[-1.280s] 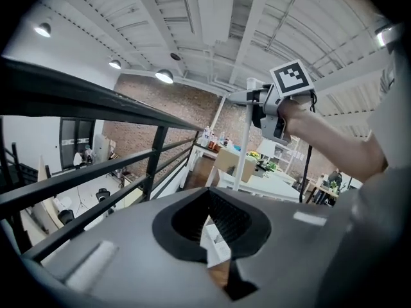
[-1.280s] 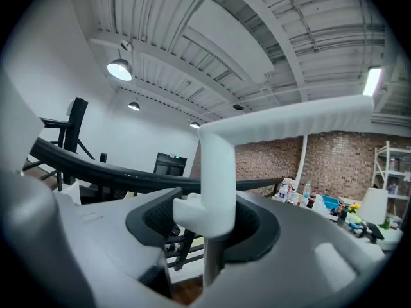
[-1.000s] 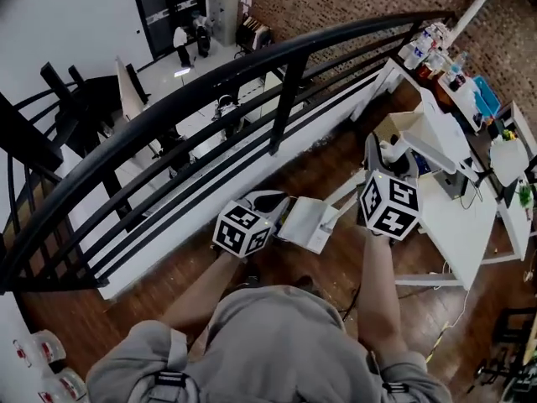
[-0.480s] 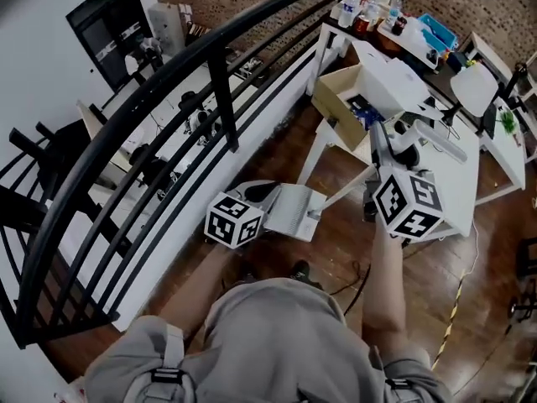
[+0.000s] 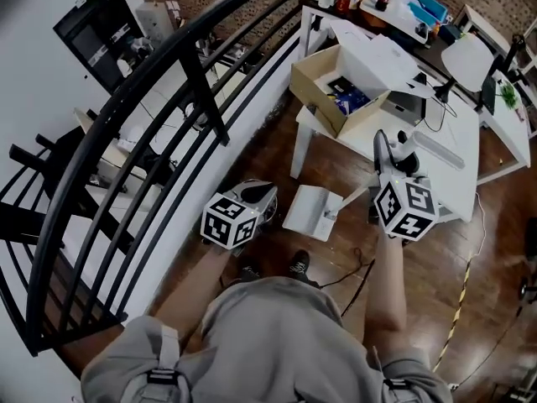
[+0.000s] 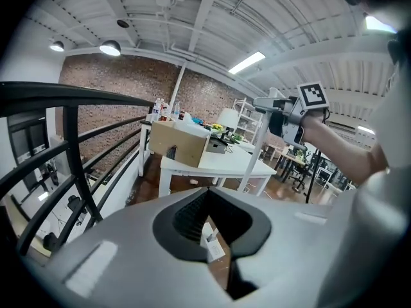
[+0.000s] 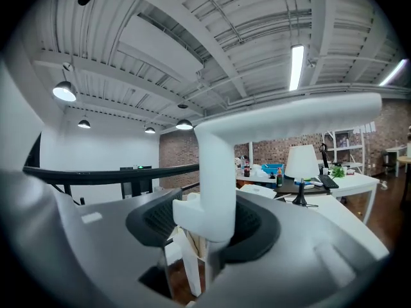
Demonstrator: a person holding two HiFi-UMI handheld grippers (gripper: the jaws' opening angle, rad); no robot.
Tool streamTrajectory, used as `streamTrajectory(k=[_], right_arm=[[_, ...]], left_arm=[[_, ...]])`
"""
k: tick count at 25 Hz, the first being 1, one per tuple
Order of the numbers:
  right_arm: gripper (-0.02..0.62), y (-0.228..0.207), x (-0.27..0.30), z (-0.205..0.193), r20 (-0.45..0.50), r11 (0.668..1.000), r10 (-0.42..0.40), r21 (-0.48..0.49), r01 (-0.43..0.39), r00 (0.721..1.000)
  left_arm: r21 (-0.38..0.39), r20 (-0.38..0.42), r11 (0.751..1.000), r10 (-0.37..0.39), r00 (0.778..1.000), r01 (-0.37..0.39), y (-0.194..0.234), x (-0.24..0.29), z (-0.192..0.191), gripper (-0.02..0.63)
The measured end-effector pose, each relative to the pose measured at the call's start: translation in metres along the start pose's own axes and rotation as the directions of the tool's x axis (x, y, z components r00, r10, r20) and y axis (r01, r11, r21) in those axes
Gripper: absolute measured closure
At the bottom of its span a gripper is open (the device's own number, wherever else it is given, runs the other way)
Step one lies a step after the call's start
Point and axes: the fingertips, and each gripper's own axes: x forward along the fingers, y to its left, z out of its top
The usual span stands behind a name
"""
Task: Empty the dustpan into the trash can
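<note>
A: Dustpan [image 5: 312,212], where is it?

B: Low over the wooden floor [image 5: 277,154], just ahead of the person's shoes [image 5: 298,265]. It is white and sits between the two claws in the head view. I can't tell whether it touches the boards.

A: Which claw has it?

B: The right claw [image 7: 209,220]. Its jaws are clamped on the white handle [image 7: 215,172], which stands upright between the pads. At its top, the handle bends into a long bar that runs off to the right. In the head view the handle slants from the pan up toward that claw.

A: And the left claw [image 6: 207,191]?

B: Its jaws are drawn together with the tips meeting, and there is nothing between them. In the left gripper view a small piece of the dustpan and the floor shows through the hollow between the pads. In the head view this claw hangs just left of the pan, near the black railing [image 5: 201,99].

A: What lies ahead?

B: A white table [image 5: 457,183] stands beyond the pan, with an open cardboard box [image 5: 323,86] on its near corner. A white lamp [image 7: 302,162] stands farther along the table, and a brick wall [image 6: 115,82] runs behind.
</note>
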Motion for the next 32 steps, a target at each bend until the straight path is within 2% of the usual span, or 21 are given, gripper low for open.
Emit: streamTrajectory(k=[14, 18, 25, 29, 32], right_arm=[[0.405, -0.087, 0.020, -0.157, -0.057, 0.998, 0.018, 0.059, -0.015, 0.998], [0.407, -0.092, 0.035, -0.201, -0.098, 0.997, 0.045, 0.073, -0.038, 0.994], [0.413, -0.095, 0.038, -0.273, -0.210, 0.994, 0.072, 0.092, -0.053, 0.975], [0.413, -0.101, 0.028, -0.294, -0.230, 0.994, 0.049, 0.107, -0.025, 0.972], [0.413, -0.110, 0.018, -0.305, -0.254, 0.992, 0.000, 0.125, 0.033, 0.967]], left_arm=[[0.007, -0.087, 0.999, 0.034, 0.996, -0.034, -0.043, 0.061, -0.017, 0.601], [-0.017, -0.096, 0.998, 0.065, 0.993, -0.067, -0.043, 0.073, -0.024, 0.601], [-0.047, -0.112, 0.989, 0.133, 0.985, -0.139, -0.033, 0.062, -0.037, 0.601], [-0.064, -0.122, 0.985, 0.153, 0.981, -0.162, -0.026, 0.056, -0.045, 0.601], [-0.069, -0.117, 0.985, 0.152, 0.981, -0.160, -0.027, 0.055, -0.046, 0.601]])
